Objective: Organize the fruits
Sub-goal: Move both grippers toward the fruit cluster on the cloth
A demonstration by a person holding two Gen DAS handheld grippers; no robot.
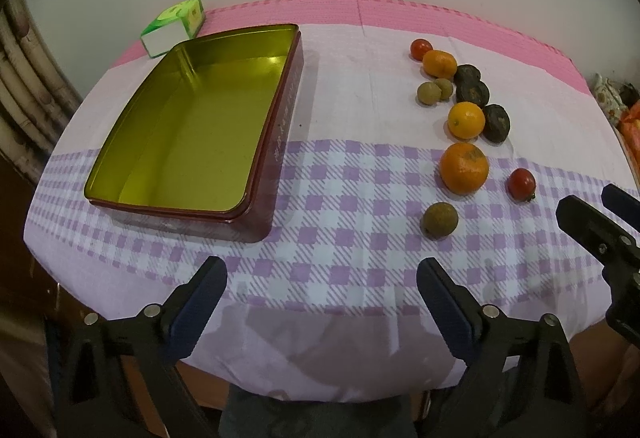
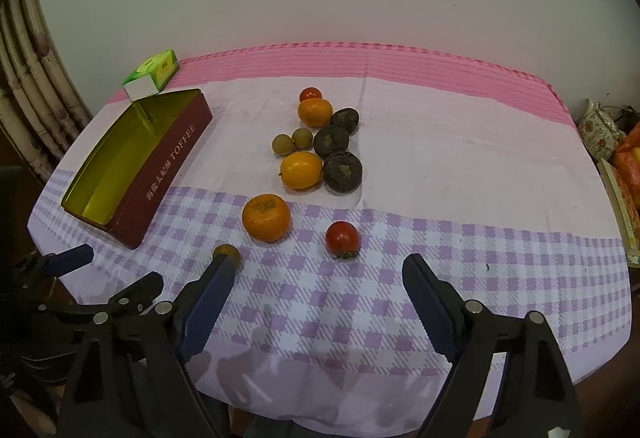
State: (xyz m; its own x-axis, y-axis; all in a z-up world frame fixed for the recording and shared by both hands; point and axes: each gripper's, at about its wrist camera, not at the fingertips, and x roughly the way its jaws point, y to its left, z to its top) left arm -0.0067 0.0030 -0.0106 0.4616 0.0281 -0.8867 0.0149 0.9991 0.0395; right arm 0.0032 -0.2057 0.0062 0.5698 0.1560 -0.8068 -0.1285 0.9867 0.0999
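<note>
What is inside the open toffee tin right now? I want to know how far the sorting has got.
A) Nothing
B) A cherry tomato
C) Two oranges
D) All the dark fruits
A: the tin shows only its bare gold floor, while the oranges, the tomatoes, the dark fruits and the small brown fruits all lie on the tablecloth.

A room in a home, with a cloth-covered surface set against a plain wall.

The surface (image 2: 460, 166) wears a household cloth of pink stripes and lilac checks; a patterned curtain (image 2: 28, 78) hangs at the left, a flowered ceramic pot (image 2: 598, 128) stands at the right edge, and an open toffee tin (image 2: 168, 166), a green tissue box (image 2: 154, 72) and loose fruit (image 2: 316, 142) lie on the cloth.
</note>
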